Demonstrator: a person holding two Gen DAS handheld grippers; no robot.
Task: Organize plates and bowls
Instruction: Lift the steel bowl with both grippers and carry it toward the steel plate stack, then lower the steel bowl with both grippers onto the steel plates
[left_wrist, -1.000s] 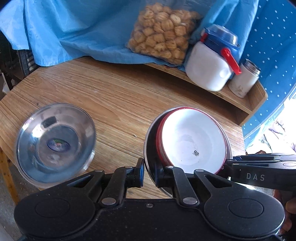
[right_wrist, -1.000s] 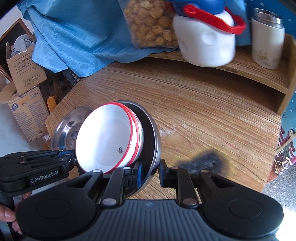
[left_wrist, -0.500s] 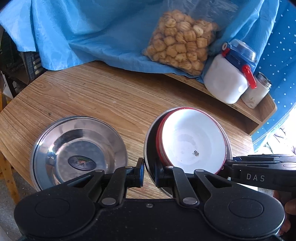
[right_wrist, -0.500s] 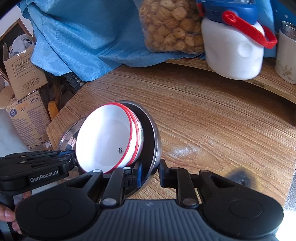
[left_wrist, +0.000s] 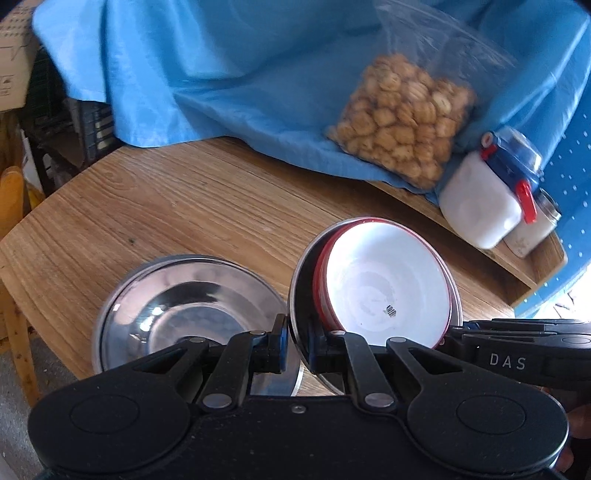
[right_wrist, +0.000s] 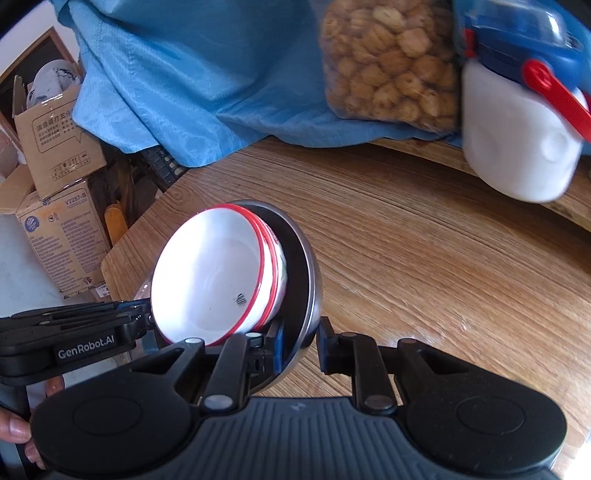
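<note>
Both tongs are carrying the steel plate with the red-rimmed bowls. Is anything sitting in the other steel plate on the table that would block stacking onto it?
Nothing visible: the steel plate on the table looks empty, right beside the carried plate.

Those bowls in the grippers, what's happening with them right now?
A person holds two handheld grippers, and both are clamped on opposite sides of the rim of one steel plate that carries nested red-rimmed white bowls. The left gripper and the right gripper hold the stack tilted above the wooden table. A second steel plate lies on the table beside it.
</note>
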